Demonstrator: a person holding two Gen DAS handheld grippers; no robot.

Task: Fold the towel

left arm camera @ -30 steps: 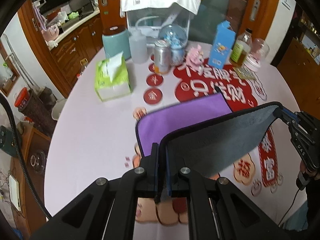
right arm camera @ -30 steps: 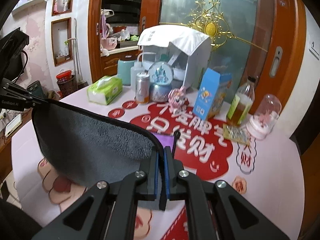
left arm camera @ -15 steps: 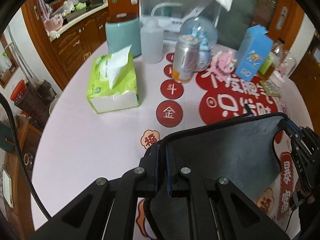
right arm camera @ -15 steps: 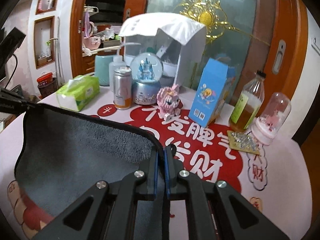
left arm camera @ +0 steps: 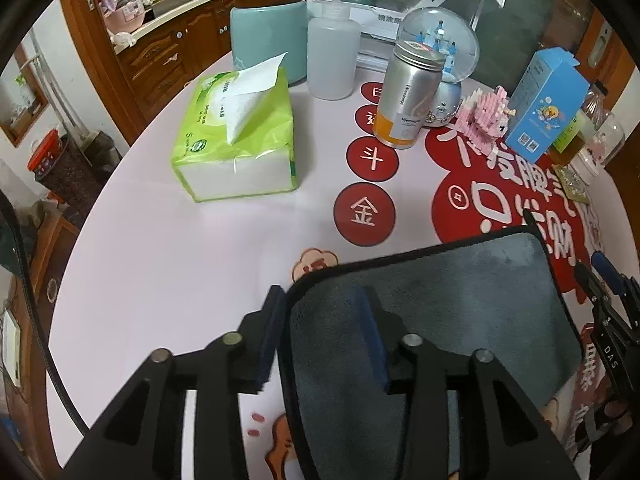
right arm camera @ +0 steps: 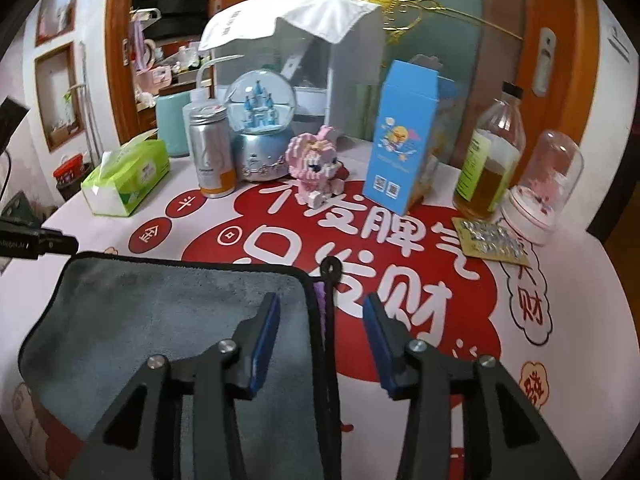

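The towel [left arm camera: 440, 300] lay grey side up in the lower centre of the left wrist view, flat on the printed table cover [left arm camera: 180, 260], its dark bound edge curving from the lower middle toward the right. In the right wrist view it filled the lower left, with a sliver of purple underside and a hanging loop [right arm camera: 331, 270] showing at its right-hand corner. The left gripper [left arm camera: 320, 334] had its jaws spread wide, straddling the towel's near-left corner without pinching it. The right gripper [right arm camera: 322, 344] likewise stood with jaws spread, one finger over the grey pile and the other over the red lettering, the bound edge running between them. Judging from that, one fold looked laid and released. To finish the step cleanly, both grippers would want lifting straight up and clear so no pad snagged the pile, and the corners checked for alignment before any further fold. The tissue pack [left arm camera: 236, 140] and metal can [left arm camera: 410, 106] stood well apart, higher in the frame.
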